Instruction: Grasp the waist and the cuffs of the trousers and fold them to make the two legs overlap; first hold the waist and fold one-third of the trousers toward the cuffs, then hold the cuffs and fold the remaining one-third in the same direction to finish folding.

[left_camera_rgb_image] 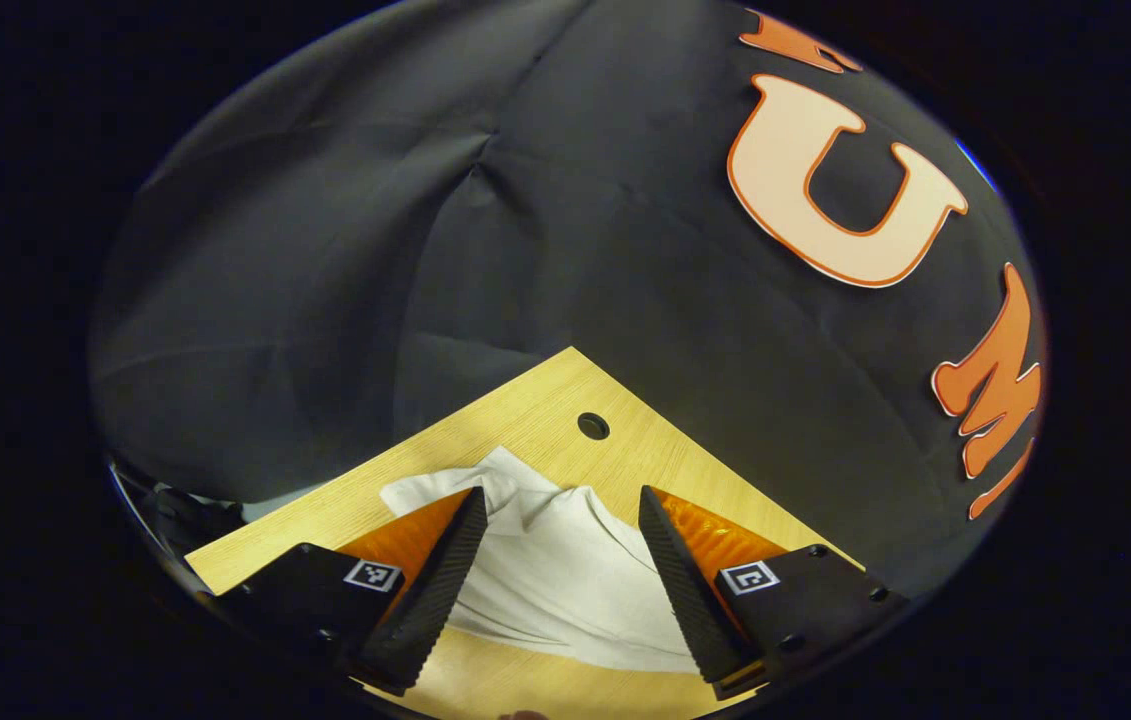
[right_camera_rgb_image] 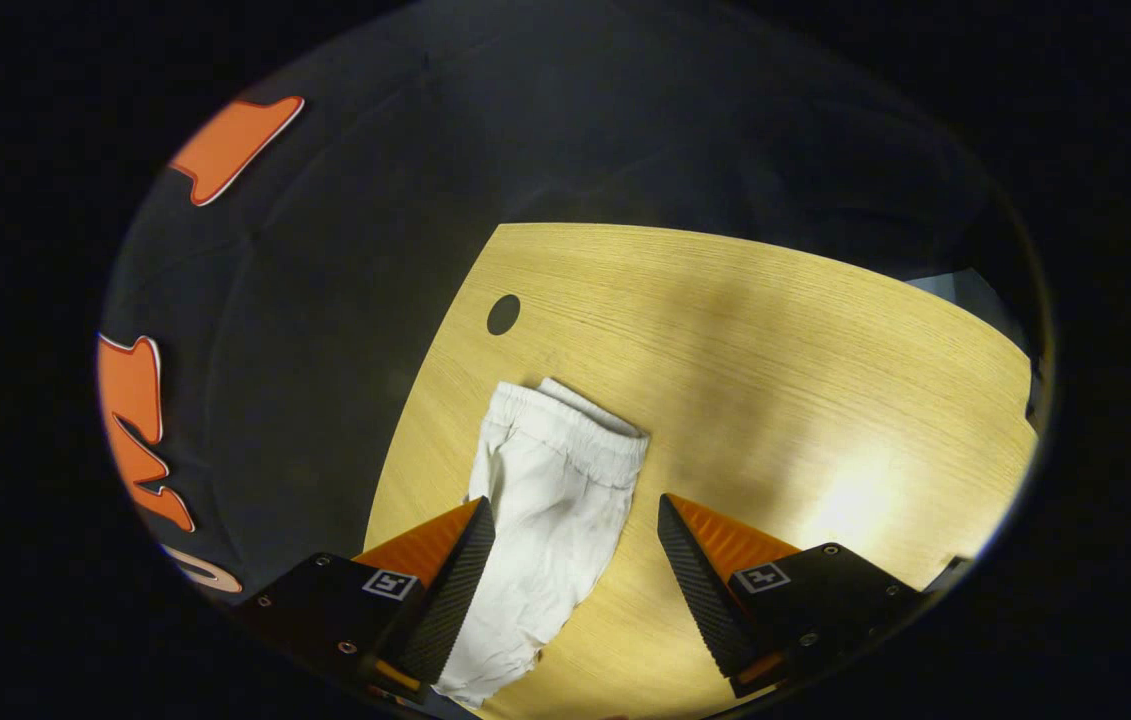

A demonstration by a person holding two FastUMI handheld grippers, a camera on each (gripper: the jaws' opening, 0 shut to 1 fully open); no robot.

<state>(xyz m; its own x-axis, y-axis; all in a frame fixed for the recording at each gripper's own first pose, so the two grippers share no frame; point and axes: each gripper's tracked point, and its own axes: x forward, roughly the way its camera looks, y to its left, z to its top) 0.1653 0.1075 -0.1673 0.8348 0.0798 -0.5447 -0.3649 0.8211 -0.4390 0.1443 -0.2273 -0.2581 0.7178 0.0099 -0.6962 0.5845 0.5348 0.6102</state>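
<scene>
- We see the white trousers [right_camera_rgb_image: 550, 500] lying on the wooden surface [right_camera_rgb_image: 775, 350], already doubled so that one leg seems to lie over the other; the elastic waist [right_camera_rgb_image: 570, 420] points away from the right claw [right_camera_rgb_image: 575, 575], toward the round hole [right_camera_rgb_image: 503, 314] in the board.
- Our right claw hangs open above the leg end, its jaws spread to either side of the cloth and pressing on nothing; we judge it is poised to drop onto the fabric.
- In the left gripper view, our left claw [left_camera_rgb_image: 562, 570] is likewise open, straddling a rumpled, raised part of the trousers [left_camera_rgb_image: 565, 570] near the surface's corner [left_camera_rgb_image: 573, 352]; we cannot tell whether its tips touch the cloth.
- The garment sits close to the surface's left edge in the right gripper view, just short of the hole, with the dark booth cloth [right_camera_rgb_image: 325, 400] directly beyond, so there is little room on that side.
- To the right, the board runs bare and wide, well apart from the trousers, which we judge the better side for swinging a fold.
</scene>
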